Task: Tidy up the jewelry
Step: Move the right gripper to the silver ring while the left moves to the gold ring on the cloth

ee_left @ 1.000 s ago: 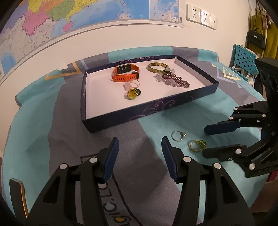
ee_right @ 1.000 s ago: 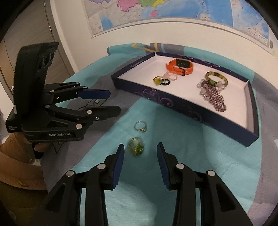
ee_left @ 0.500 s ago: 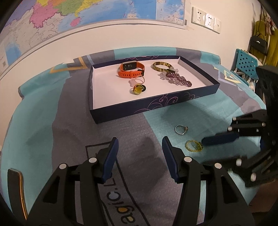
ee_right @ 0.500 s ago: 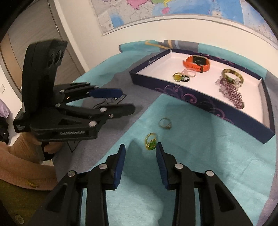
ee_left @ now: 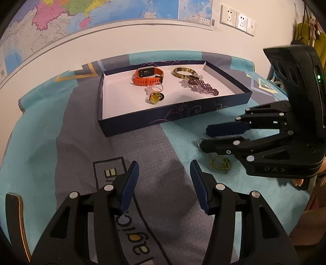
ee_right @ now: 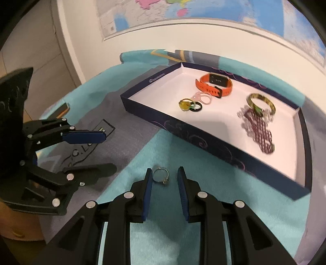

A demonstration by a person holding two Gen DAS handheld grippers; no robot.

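Observation:
A dark blue tray (ee_left: 179, 116) (ee_right: 222, 146) with a white floor holds an orange watch (ee_left: 147, 76) (ee_right: 214, 84), a yellow-stone ring (ee_left: 154, 97) (ee_right: 185, 105), a tortoiseshell bangle (ee_left: 183, 73) (ee_right: 261, 102) and a purple bead bracelet (ee_left: 203, 87) (ee_right: 261, 132). On the cloth lie a silver ring (ee_right: 161, 176) (ee_left: 200, 140) and a green-gold ring (ee_left: 220, 163). My right gripper (ee_right: 164, 177) (ee_left: 203, 135) is open, its fingers on either side of the silver ring. My left gripper (ee_left: 164, 172) (ee_right: 110, 151) is open and empty over the grey cloth.
A teal and grey printed cloth (ee_left: 71, 132) covers the table. A wall map (ee_left: 81, 18) and wall sockets (ee_left: 237, 19) are behind it. A wooden cabinet (ee_right: 40, 61) stands at the left in the right wrist view.
My right gripper has moved forward past the green-gold ring and now brackets the silver ring. The left gripper has shifted slightly and stays open.

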